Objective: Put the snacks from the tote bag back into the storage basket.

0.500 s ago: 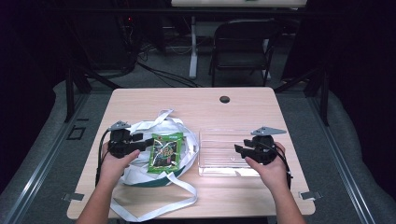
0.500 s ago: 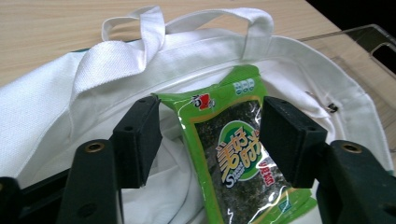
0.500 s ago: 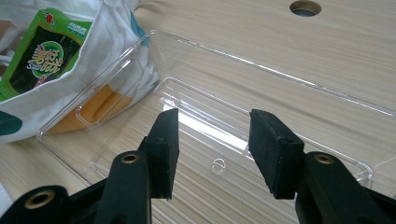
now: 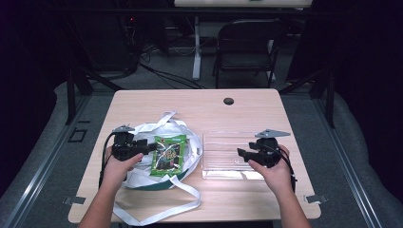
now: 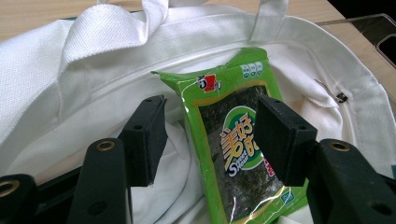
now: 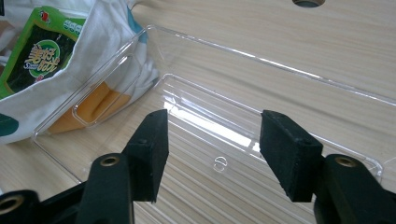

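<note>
A green seaweed snack packet (image 4: 167,155) (image 5: 229,135) (image 6: 35,46) lies on a white canvas tote bag (image 4: 142,137) (image 5: 84,70) at the table's left. My left gripper (image 4: 145,147) (image 5: 210,135) is open, its jaws just over the packet's near end without gripping it. A clear plastic tray (image 4: 228,142) (image 6: 224,93) sits empty to the right of the bag. My right gripper (image 4: 241,154) (image 6: 212,149) hangs open above the tray's near side, with nothing between its jaws.
The bag's long white straps (image 4: 161,209) trail toward the table's front edge. A round cable hole (image 4: 228,101) (image 6: 308,2) lies in the wooden table (image 4: 190,104) at the back. A dark chair (image 4: 247,47) stands beyond the table.
</note>
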{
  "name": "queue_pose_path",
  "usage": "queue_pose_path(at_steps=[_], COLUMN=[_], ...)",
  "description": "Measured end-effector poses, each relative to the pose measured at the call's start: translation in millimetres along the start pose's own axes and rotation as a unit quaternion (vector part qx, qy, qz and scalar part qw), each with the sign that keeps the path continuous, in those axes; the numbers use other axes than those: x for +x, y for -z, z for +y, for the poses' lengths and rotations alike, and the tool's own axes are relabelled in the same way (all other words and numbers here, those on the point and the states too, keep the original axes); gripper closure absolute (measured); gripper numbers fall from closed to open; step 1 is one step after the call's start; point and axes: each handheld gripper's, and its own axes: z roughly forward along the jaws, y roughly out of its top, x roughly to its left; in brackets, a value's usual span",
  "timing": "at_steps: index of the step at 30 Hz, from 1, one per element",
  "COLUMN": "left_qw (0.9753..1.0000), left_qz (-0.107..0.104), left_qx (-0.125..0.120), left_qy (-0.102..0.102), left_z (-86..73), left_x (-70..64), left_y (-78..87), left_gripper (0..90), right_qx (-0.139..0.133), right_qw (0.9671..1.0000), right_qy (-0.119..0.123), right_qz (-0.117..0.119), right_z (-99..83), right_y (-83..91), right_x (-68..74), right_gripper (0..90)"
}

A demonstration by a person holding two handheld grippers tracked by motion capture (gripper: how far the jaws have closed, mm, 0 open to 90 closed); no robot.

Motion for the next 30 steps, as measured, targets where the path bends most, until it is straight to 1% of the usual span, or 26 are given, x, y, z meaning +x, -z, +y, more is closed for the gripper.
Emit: queue_pose_path(at_steps=[2, 5, 7, 9, 10, 12, 16, 19, 20, 23, 24, 25, 26, 27, 30], left_qw=[1.0, 0.9999, 0.9999, 0.9999, 0.9998, 0.9998, 0.9999, 0.9997, 0.9996, 0.9991, 0.9986, 0.9986, 0.9979, 0.9977, 0.9973], left_qz=[-0.002, -0.009, -0.013, -0.014, -0.014, -0.014, -0.011, -0.012, -0.015, -0.025, -0.032, -0.032, -0.039, -0.041, -0.039], left_qx=[0.003, 0.005, 0.005, 0.003, 0.004, 0.004, 0.007, 0.009, 0.01, 0.016, 0.02, 0.02, 0.024, 0.027, 0.036], left_qy=[0.002, 0.001, 0.004, 0.007, 0.01, 0.012, 0.01, 0.019, 0.022, 0.031, 0.038, 0.038, 0.046, 0.045, 0.051], left_z=[-0.2, -0.5, -0.6, -1.0, -1.1, -1.5, -1.6, -2.4, -2.6, -3.5, -3.9, -3.9, -4.2, -4.5, -5.7], left_x=[-0.1, -0.9, -0.7, -0.4, -0.2, -0.4, -1.0, -1.7, -1.5, -0.3, 0.5, 0.5, 1.2, 2.1, 2.1], left_y=[-0.5, -1.3, -1.8, -2.3, -2.3, -3.1, -5.5, -7.5, -8.2, -10.9, -12.4, -12.4, -13.9, -15.0, -18.7], left_gripper=[42.5, 42.4, 42.6, 42.7, 42.9, 43.1, 43.6, 43.1, 41.2, 39.5, 38.8, 37.8, 36.9, 36.9, 35.1], right_qx=[0.005, 0.009, 0.007, 0.007, 0.008, 0.007, 0.01, 0.005, 0.004, 0.001, 0.0, 0.002, 0.002, 0.002, 0.003], right_qw=[1.0, 0.9999, 0.9999, 0.9999, 0.9999, 0.9998, 0.9997, 0.9998, 0.9999, 0.9999, 1.0, 1.0, 1.0, 1.0, 1.0], right_qy=[-0.003, 0.008, 0.009, 0.009, 0.013, 0.017, 0.022, 0.02, 0.016, 0.012, 0.01, 0.01, 0.01, 0.009, 0.008], right_qz=[0.002, -0.001, -0.001, 0.001, -0.003, -0.002, 0.0, 0.003, 0.0, 0.002, 0.001, 0.001, 0.001, 0.001, 0.0], right_z=[-0.4, -0.5, -0.4, -0.3, -0.4, -0.5, -0.5, -0.6, -0.5, -0.7, -1.0, -1.0, -1.0, -1.1, -1.2], right_y=[-0.6, 0.5, 1.2, 1.8, 2.5, 2.9, 3.2, 3.4, 3.8, 3.7, 3.5, 3.5, 3.5, 3.3, 3.5], right_x=[-0.6, -0.3, -0.2, -0.4, -0.3, 0.2, 0.3, 0.1, 0.1, -0.6, -0.5, -0.7, -0.7, -0.8, -0.8], right_gripper=[41.2, 41.7, 41.9, 42.9, 43.4, 44.1, 44.0, 43.5, 42.8, 42.5, 42.3, 42.3, 42.3, 42.3, 42.3])
